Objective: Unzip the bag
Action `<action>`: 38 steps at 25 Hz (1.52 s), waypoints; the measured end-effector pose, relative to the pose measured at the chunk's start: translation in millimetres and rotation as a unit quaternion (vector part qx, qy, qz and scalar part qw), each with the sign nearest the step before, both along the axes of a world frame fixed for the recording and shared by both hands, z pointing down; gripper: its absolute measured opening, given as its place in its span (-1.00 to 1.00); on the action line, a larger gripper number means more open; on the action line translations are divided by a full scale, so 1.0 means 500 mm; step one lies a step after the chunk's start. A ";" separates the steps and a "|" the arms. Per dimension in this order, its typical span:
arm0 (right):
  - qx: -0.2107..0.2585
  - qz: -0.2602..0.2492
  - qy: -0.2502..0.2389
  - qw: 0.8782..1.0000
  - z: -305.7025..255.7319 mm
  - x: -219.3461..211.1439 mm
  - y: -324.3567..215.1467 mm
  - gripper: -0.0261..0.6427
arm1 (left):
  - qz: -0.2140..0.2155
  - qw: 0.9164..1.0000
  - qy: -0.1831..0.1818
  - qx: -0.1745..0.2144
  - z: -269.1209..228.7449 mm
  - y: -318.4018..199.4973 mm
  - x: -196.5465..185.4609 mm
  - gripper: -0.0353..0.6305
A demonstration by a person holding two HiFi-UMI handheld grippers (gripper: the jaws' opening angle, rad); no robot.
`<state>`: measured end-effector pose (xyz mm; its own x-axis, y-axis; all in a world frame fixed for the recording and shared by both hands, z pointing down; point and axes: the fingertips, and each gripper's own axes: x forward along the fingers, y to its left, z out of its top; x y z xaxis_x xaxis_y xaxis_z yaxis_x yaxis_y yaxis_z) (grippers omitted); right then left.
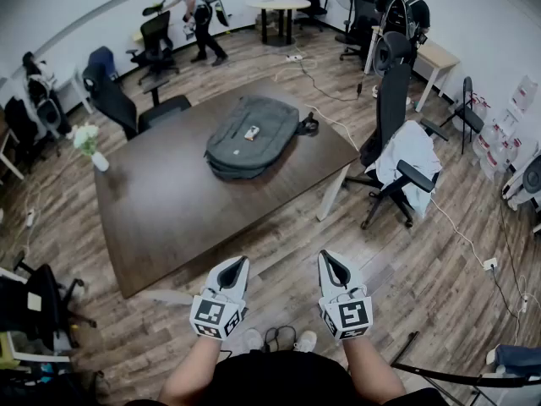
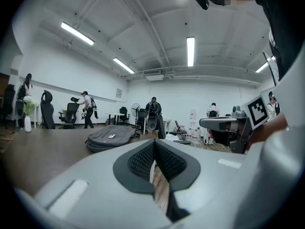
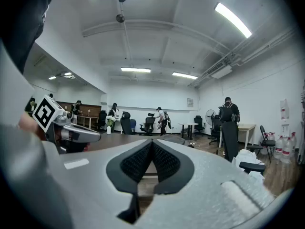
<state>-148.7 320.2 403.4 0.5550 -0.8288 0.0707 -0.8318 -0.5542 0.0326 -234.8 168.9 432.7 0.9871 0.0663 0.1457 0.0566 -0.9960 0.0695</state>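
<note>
- Bag (image 1: 251, 136) lies flat on the far half of the table (image 1: 161, 227), grey, with a small light thing (image 1: 251, 132) on top of it.
- Left gripper (image 1: 239, 262) hangs over the floor by the table's near edge, jaws pressed together, nothing between them.
- Right gripper (image 1: 329, 257) sits beside it at about the same height, jaws together too, also empty.
- Both point toward the table and are well apart from the bag.
- Vase (image 1: 99, 161) of flowers stands at the table's left corner.
- Chair (image 1: 397, 142) with a white cloth draped on it stands right of the table.
</note>
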 end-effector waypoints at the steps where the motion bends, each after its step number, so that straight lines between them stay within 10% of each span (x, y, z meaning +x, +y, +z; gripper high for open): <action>1: -0.001 0.000 0.000 1.000 -0.001 -0.006 -0.004 -0.92 | 0.002 1.000 0.000 -0.002 0.000 -0.003 -0.005 -0.83; 22: -0.002 0.015 -0.026 1.000 0.036 -0.085 -0.137 -0.91 | 0.028 0.999 -0.021 -0.021 0.053 -0.131 -0.103 -0.84; 38: -0.007 -0.084 -0.036 0.996 0.068 0.139 -0.280 -0.91 | -0.040 0.998 -0.050 -0.006 0.078 -0.227 0.104 -0.83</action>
<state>-79.2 180.2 437.6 0.4015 -0.9082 0.1179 -0.9132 -0.4068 -0.0235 -182.8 55.5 471.7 0.9699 -0.0099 0.2433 -0.0311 -0.9961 0.0831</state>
